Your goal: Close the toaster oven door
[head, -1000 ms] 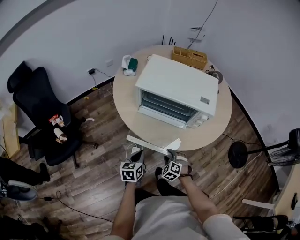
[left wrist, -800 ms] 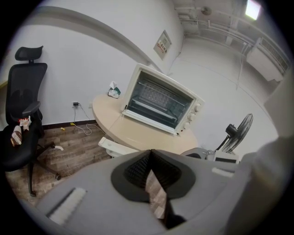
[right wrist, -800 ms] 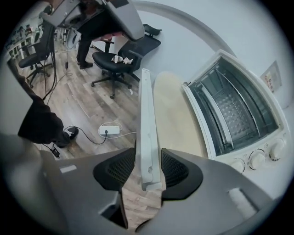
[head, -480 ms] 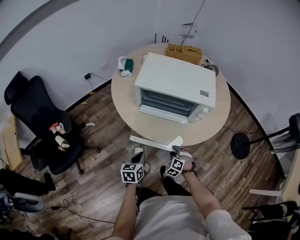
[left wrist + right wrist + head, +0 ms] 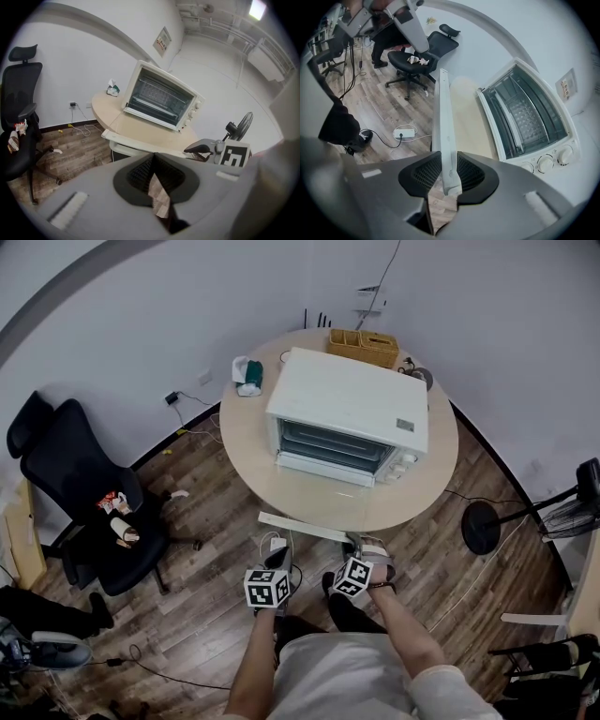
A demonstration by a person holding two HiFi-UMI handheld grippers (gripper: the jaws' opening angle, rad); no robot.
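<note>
A white toaster oven (image 5: 349, 409) stands on the round table (image 5: 246, 442). Its door (image 5: 305, 526) lies open and flat, reaching past the table's near edge. My right gripper (image 5: 361, 545) is at the right end of the door's front edge. In the right gripper view that white edge (image 5: 444, 122) runs between the jaws of my right gripper (image 5: 446, 176). The jaws have just been closing and both pads now touch it. My left gripper (image 5: 277, 547) hangs just below the door's left part. It is shut with nothing in it, and the oven (image 5: 161, 101) lies ahead of it.
A black office chair (image 5: 80, 493) stands left of the table. On the table behind the oven are a wicker basket (image 5: 364, 345) and a tissue pack (image 5: 247, 373). A fan (image 5: 572, 512) is at the right. A power strip (image 5: 404, 133) and cables lie on the wooden floor.
The head view has shifted a little, so the table and oven sit slightly higher in the picture. Both grippers stay at the door's front edge.
</note>
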